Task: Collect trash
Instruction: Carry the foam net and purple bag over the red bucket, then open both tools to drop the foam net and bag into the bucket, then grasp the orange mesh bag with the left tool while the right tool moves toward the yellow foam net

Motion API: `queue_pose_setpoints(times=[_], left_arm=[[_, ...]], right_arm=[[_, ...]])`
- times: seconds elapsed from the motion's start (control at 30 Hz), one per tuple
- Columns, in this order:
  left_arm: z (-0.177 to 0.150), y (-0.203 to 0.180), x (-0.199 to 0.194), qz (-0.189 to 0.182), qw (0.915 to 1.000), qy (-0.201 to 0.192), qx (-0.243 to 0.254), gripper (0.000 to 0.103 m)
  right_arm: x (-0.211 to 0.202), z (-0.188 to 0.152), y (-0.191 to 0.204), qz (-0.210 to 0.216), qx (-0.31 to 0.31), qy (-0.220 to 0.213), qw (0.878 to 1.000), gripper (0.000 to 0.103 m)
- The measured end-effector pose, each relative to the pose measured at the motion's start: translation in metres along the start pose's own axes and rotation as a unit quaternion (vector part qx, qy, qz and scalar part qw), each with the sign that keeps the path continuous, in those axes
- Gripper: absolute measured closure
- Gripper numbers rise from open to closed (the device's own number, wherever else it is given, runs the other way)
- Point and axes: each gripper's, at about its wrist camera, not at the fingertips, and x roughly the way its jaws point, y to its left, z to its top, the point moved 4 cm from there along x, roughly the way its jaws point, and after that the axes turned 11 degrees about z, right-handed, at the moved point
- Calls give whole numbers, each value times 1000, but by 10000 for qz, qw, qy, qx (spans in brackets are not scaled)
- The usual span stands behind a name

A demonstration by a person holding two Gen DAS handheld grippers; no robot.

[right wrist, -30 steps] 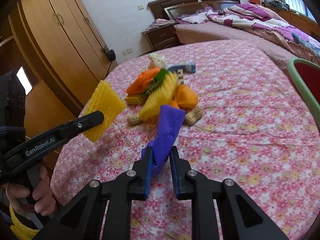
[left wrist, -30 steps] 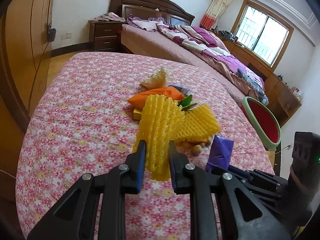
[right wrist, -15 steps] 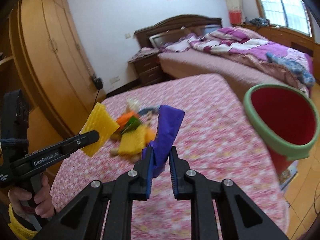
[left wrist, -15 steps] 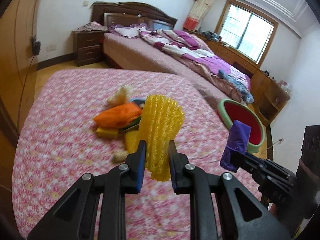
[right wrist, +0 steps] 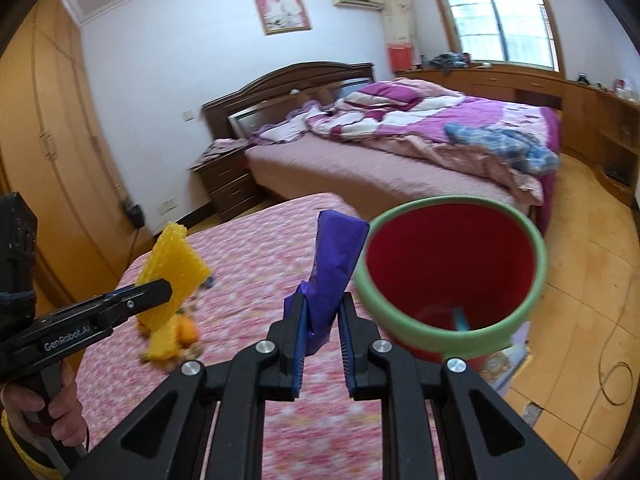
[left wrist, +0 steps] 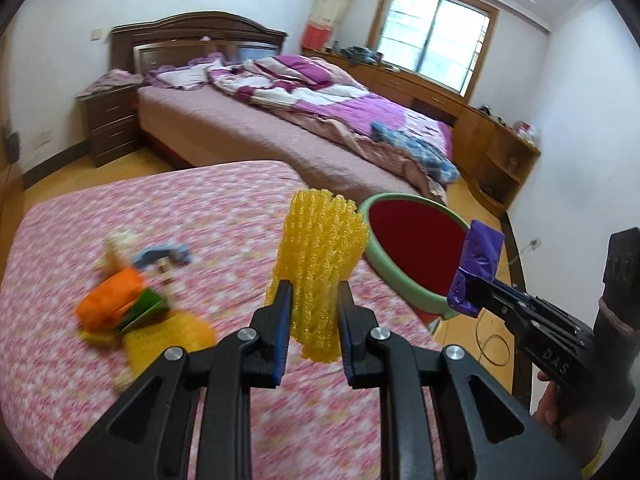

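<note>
Floral counter: leftover trash pile waiting
Bin: beside counter edge, mouth open for drops
Left gripper: jaws clamp yellow foam net, carried binward
Right gripper: jaws pinch purple wrapper near rim

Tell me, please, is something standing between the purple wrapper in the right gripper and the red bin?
Nothing visible does. The purple wrapper sits clamped in the right gripper, just beside the red bin, whose open mouth faces it.

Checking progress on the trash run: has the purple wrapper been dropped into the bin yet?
No, the purple wrapper is clamped in the right gripper, beside the bin.
</note>
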Motion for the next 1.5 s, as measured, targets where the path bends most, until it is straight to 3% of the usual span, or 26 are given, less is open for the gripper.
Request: queue_pose_setpoints(times=[0.4, 0.67, 0.73, 0.8, 0.83, 0.93, 1.1, 1.5], left_arm=[[19, -87, 75, -451, 9966, 416, 557, 82], [25, -126, 118, -651, 9929, 612, 779, 82], [25, -129, 123, -639, 9930, 619, 779, 75], [25, -129, 127, -639, 9929, 646, 773, 68], [25, -129, 128, -619, 9930, 650, 763, 65], [26, -128, 129, -577, 9935, 630, 752, 58], [28, -126, 125, -547, 9941, 632, 692, 58], [24, -85, 71, -344, 9975, 464, 406, 58]], right_arm=[[17, 12, -95, -535, 428, 44, 9976, 86], [23, 12, -125, -694, 565, 4, 9960, 81], [25, 13, -130, -697, 603, -21, 9957, 79], [27, 12, -134, -705, 662, -38, 9953, 70], [28, 12, -135, -691, 678, -44, 9953, 63], [29, 10, -136, -664, 705, -39, 9953, 61], [23, 9, -128, -626, 714, -111, 9954, 61], [3, 10, -74, -254, 586, -304, 9975, 55]])
